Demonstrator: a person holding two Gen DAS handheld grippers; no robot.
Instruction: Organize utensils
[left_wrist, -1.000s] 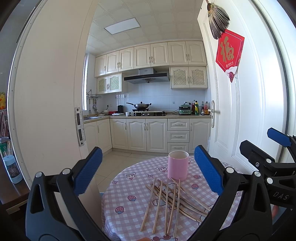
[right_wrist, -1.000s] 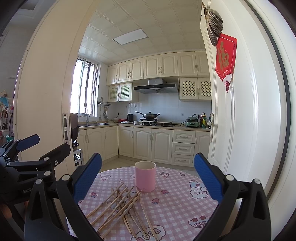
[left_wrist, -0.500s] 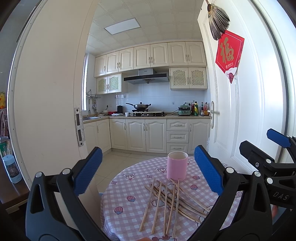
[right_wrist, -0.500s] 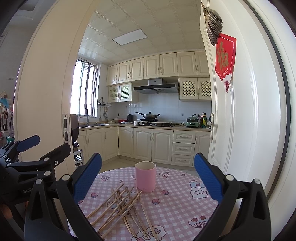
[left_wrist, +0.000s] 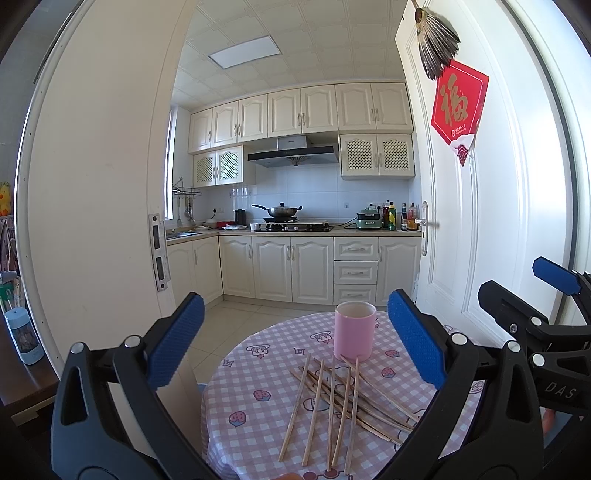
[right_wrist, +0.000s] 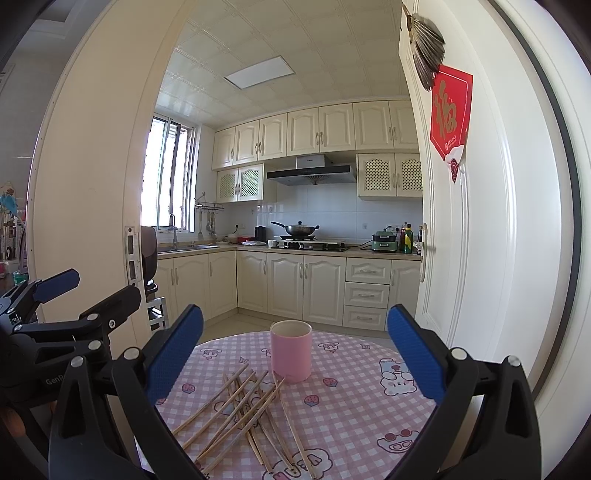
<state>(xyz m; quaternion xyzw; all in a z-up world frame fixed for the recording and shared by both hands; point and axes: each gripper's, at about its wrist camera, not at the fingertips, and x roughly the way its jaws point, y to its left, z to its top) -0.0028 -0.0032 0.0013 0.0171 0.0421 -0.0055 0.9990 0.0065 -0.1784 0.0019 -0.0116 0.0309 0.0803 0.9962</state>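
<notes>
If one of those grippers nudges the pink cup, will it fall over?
Probably not easily: the pink cup stands upright on the flat checked tablecloth and looks fairly squat. It looks empty, so likely light; a push near its rim might tip it, and the cloth could bunch.

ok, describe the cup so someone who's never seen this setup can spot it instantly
Find the round table with the pink checked tablecloth in the doorway before the kitchen. Near its far edge, just behind the loose pile of wooden chopsticks, stands the pink cup. It is the only upright thing on the table: a plain, handle-less cylinder with a pale inside, while everything else there lies flat.
</notes>
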